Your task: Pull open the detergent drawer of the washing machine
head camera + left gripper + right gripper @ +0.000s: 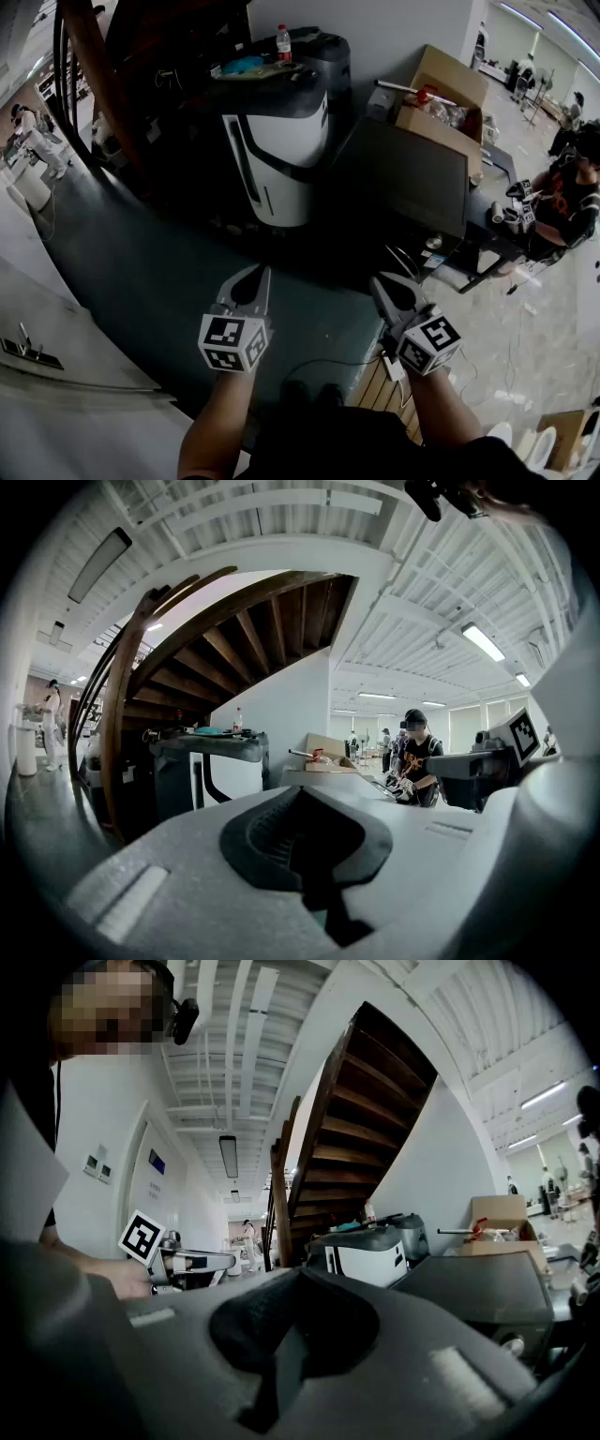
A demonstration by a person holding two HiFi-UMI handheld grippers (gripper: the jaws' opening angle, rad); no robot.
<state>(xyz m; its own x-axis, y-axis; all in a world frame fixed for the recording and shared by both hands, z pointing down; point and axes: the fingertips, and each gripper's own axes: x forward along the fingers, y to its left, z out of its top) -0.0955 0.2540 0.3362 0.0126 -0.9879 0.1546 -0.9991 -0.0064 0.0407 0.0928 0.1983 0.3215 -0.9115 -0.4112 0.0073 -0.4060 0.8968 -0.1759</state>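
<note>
Nothing's begun yet — the left hand-held gripper (255, 277) and the right hand-held gripper (383, 285) are both clenched on nothing, held well short of the washing machine (277, 155) by the stair (122, 84). It's white-fronted with a dark top and a bottle (283, 42) on it. The drawer I can't pick out, so I'd say the next move is closing in, finding its front and parting the jaws.

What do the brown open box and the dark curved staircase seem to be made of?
The brown open box looks like plain matte cardboard, judging by its tan colour and folded flaps. The dark curved staircase is probably stained wood with a slight sheen, since plank-like treads and a curved beam show underneath.
</note>
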